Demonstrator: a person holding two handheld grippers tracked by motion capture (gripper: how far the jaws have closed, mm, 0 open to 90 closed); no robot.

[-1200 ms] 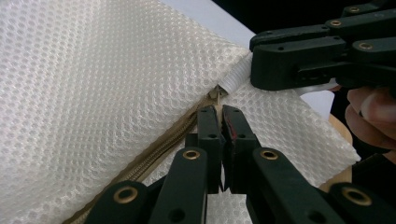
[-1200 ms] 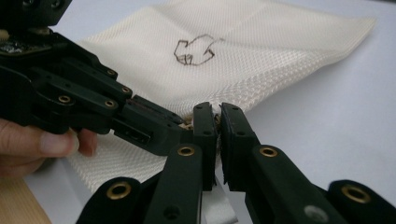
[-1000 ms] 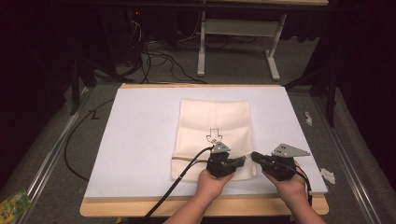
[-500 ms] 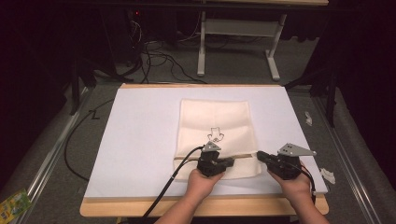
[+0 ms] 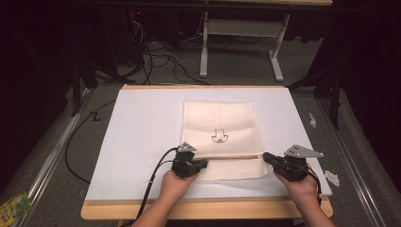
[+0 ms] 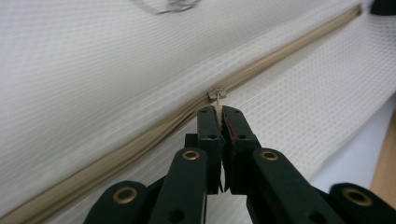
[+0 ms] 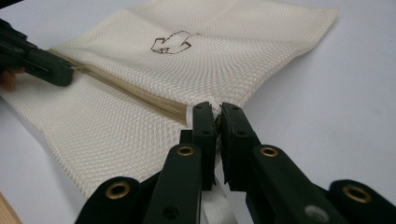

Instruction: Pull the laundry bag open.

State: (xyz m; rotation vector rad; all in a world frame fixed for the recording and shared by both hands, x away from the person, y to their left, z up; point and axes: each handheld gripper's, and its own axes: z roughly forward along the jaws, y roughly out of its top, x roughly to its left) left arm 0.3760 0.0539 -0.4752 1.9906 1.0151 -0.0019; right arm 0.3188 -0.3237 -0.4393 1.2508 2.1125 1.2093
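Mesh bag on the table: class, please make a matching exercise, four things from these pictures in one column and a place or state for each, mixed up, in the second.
Things:
1. left gripper
2. right gripper
3. mesh bag
4. small drawing

Places or states:
A. lies flat on the white table cover
B. shut on the zip pull
C. on the bag's upper panel, above the zip
D. shut on the bag's edge at the zip's end

Pairs: 1-B, 2-D, 3-A, 4-C
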